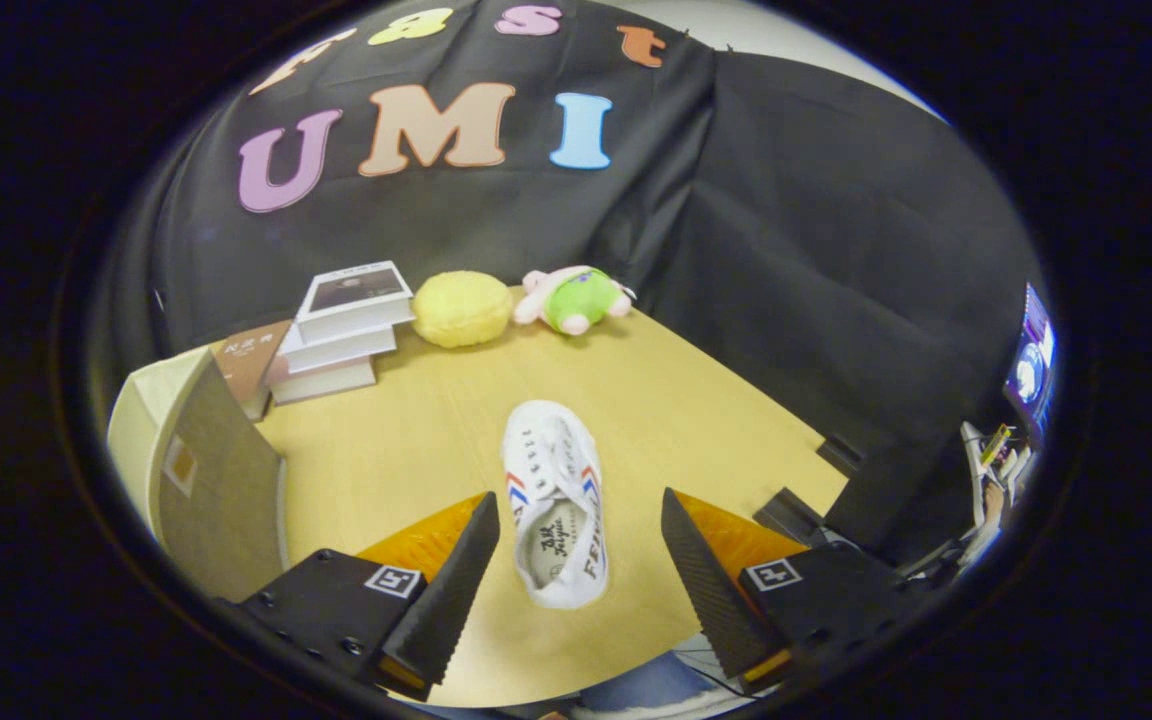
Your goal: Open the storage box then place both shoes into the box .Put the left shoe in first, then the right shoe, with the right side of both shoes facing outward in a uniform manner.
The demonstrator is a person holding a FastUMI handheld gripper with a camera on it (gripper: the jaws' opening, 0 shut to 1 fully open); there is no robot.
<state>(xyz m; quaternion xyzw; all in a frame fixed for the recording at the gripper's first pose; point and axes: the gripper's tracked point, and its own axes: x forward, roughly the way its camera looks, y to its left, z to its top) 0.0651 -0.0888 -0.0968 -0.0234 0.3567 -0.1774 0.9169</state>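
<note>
The gripper [576, 545] is hovering with its fingers spread wide, and the white canvas shoe with red and blue side stripes [555, 505] is lying between them untouched on the pale wooden table [696, 420], toe pointing toward the far edge. By the table's left edge the beige storage box [201, 470] is standing, while a stack of white books [341, 330], a yellow round plush cushion [461, 308] and a pink-and-green plush toy [574, 297] are sitting along the far edge against the black cloth wall [816, 260].

Your white shoe [554, 505] with red and blue side stripes lay on the table, toe pointing away. The storage box [198, 462] stood left, its door swung open.
</note>
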